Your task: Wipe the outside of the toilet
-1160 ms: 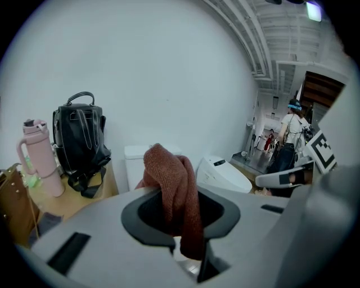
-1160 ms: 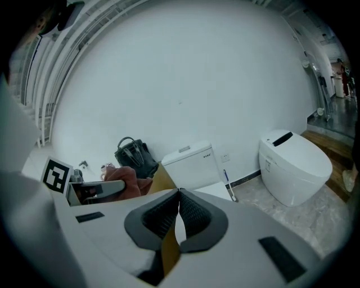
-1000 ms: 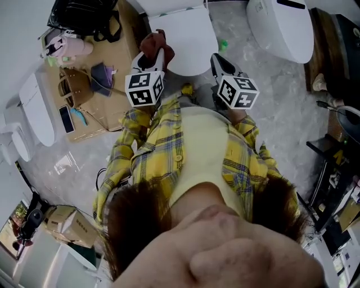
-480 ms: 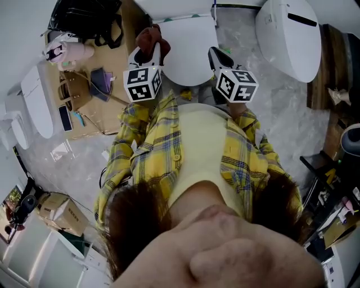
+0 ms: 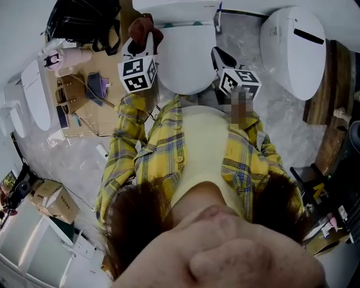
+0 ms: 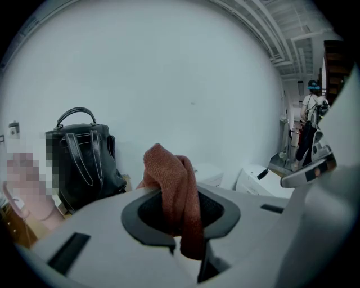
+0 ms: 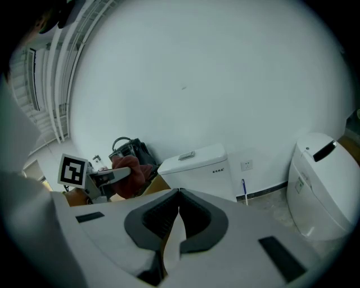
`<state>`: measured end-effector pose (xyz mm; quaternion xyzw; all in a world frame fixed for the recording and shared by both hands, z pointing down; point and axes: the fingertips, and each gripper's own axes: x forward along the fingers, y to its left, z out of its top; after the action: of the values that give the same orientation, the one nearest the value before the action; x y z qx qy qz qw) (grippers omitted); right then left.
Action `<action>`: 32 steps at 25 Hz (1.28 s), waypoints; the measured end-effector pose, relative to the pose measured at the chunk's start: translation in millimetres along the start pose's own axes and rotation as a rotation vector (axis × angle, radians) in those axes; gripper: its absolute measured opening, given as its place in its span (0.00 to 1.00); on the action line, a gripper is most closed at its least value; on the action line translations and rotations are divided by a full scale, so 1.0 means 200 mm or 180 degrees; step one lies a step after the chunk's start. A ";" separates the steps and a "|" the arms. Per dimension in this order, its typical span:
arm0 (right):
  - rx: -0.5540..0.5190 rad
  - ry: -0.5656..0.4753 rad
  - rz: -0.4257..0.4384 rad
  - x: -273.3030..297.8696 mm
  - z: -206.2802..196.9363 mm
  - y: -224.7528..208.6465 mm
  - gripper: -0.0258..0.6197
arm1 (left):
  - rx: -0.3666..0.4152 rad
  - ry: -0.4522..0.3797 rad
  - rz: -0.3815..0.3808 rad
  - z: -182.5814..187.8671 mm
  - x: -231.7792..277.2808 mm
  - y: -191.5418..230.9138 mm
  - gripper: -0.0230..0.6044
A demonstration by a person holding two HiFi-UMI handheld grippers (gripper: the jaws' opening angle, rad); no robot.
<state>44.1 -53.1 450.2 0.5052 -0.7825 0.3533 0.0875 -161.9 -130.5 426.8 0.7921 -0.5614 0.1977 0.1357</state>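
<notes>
1. The toilet [image 5: 188,56] is at 12 o'clock in your head view with the lid down. Its tank [image 5: 177,8] pokes in at the top edge. Half a second back the tank was barely in shot, so the whole scene has slid down the frame.
2. The rust-red cloth [image 5: 140,27] is at the lid's 10 o'clock, right by the tank's left corner. I can't tell if it's actually touching the porcelain.
3. Your left gripper [image 5: 145,45] has its jaws clamped on that cloth, which bunches up and flops over between them. It has moved up toward 12 since the earlier frame.
4. Your right gripper [image 5: 219,56] is at the lid's 3 o'clock with its jaws pressed together on nothing. It has also crept up a bit.
5. The floor [image 5: 84,163] is pale grey and marbled, and your yellow plaid shirt [image 5: 169,152] fills the middle of the view.
6. A cardboard sheet [image 5: 107,115] with odds and ends lies at 10 o'clock, and a black bag [image 5: 84,17] sits at 11.
7. A second toilet [image 5: 295,50] stands at 1 o'clock, and a cardboard box [image 5: 53,199] is at 8.
8. A plain white wall [image 7: 197,84] runs behind the tank.
</notes>
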 end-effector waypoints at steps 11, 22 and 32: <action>0.0007 0.0193 0.0144 0.12 0.00 -0.11 0.08 | 0.0009 -0.0146 0.0419 0.11 0.27 0.23 0.19; 0.0025 0.0320 0.0111 0.15 -0.01 -0.23 0.08 | 0.0129 -0.0064 0.0460 0.12 0.55 0.27 0.19; -0.0063 0.0408 0.0198 0.26 0.03 -0.27 0.08 | 0.0075 -0.0068 0.0484 0.08 0.74 0.27 0.19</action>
<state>66.4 -106.9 496.2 0.4561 -0.7941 0.3797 0.1315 -166.6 -278.8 480.8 0.7508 -0.6189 0.2056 0.1049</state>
